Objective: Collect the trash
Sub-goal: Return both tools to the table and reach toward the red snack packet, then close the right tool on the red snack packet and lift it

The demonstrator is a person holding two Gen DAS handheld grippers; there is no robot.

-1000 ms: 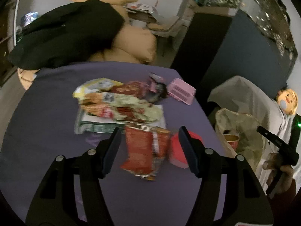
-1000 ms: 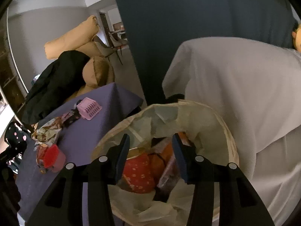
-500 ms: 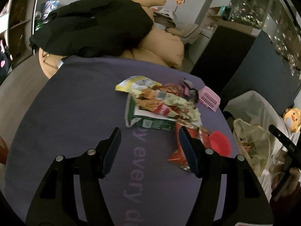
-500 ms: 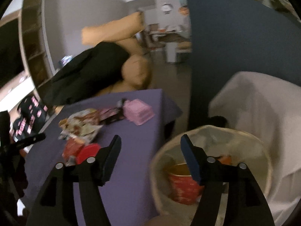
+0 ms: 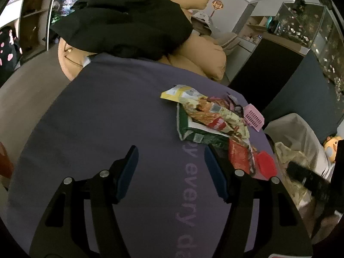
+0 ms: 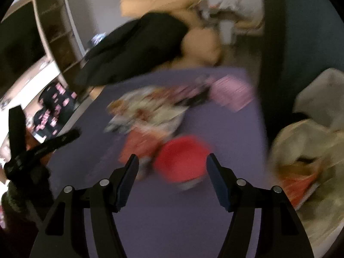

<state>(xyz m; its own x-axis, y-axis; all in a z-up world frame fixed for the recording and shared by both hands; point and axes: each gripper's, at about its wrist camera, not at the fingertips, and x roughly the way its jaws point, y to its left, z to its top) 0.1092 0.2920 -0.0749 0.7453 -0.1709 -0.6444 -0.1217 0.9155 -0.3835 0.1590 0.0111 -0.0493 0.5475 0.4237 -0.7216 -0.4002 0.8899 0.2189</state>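
Dim indoor light in both views. The left wrist view is fairly sharp; the right wrist view is smeared by motion blur. Fisheye bending and dark corners ring each frame.

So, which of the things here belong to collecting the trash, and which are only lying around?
Part of the job:
- pile of snack wrappers
- red wrapper
- red lid
- lined trash bin
- left gripper and right gripper, both open and empty

Just lying about:
- pink comb-like piece (could be trash, cannot tell)
- black garment
- tan cushions
- purple tablecloth
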